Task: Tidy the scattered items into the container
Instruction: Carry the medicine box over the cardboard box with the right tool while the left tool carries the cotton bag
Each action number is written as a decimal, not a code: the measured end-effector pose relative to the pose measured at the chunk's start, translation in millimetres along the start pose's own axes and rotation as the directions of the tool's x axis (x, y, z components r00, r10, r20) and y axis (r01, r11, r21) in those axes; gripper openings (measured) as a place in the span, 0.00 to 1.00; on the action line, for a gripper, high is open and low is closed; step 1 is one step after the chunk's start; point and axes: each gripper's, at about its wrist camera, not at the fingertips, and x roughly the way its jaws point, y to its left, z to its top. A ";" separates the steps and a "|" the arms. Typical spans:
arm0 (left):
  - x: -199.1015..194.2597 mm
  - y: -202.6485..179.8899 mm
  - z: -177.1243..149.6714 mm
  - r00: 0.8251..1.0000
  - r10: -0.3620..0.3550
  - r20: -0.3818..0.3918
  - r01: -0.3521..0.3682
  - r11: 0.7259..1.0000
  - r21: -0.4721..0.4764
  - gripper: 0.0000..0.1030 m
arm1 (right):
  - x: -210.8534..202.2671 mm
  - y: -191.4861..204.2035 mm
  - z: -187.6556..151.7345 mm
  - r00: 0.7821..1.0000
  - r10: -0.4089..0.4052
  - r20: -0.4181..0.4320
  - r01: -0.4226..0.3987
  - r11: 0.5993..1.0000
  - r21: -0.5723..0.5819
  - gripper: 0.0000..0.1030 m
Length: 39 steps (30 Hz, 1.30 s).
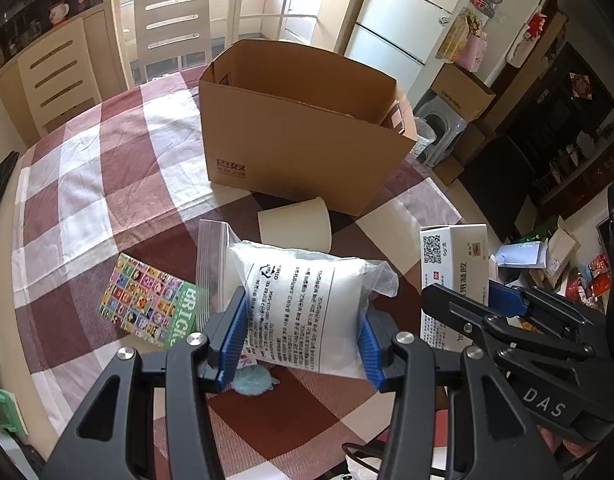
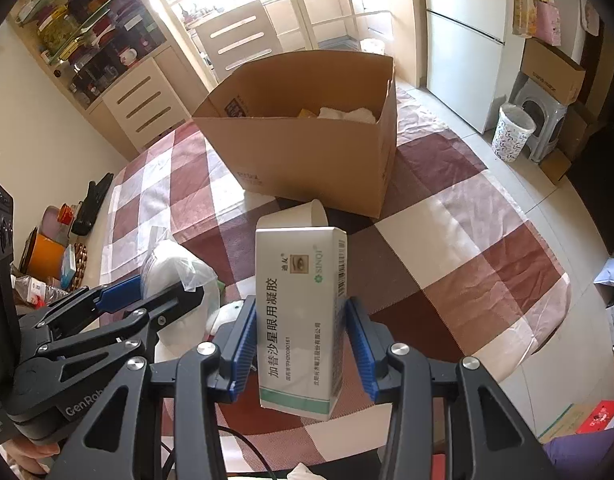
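Note:
An open cardboard box (image 1: 303,136) (image 2: 315,148) stands on the checked tablecloth ahead of both grippers, with some white and yellow things inside. My left gripper (image 1: 303,336) is shut on a clear plastic bag of white material (image 1: 303,304), held above the table. My right gripper (image 2: 303,344) is shut on a white medicine carton (image 2: 299,316), also lifted; the carton (image 1: 453,276) shows at the right of the left wrist view. A paper cup (image 1: 295,226) (image 2: 307,212) lies on its side in front of the box. A colourful brick booklet (image 1: 151,300) lies at the left.
A small blue fluffy item (image 1: 251,380) lies under the left gripper. Chairs (image 1: 171,28) stand behind the table. A fridge (image 2: 463,40), a patterned bin (image 2: 511,132) and a stool with a carton stand at the right. Clutter sits on the table's left edge (image 2: 59,248).

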 end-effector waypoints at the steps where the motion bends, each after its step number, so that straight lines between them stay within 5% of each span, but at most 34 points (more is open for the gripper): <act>1: 0.5 -0.8 2.2 1.000 -0.002 0.000 0.002 1.000 0.003 0.49 | 0.0 -0.6 1.7 1.000 -0.001 0.001 0.001 1.000 0.000 0.43; 39: 11.1 18.8 92.8 0.999 -0.015 0.042 0.014 0.999 0.037 0.49 | 18.4 13.3 81.9 0.999 -0.021 0.036 0.022 1.000 -0.014 0.43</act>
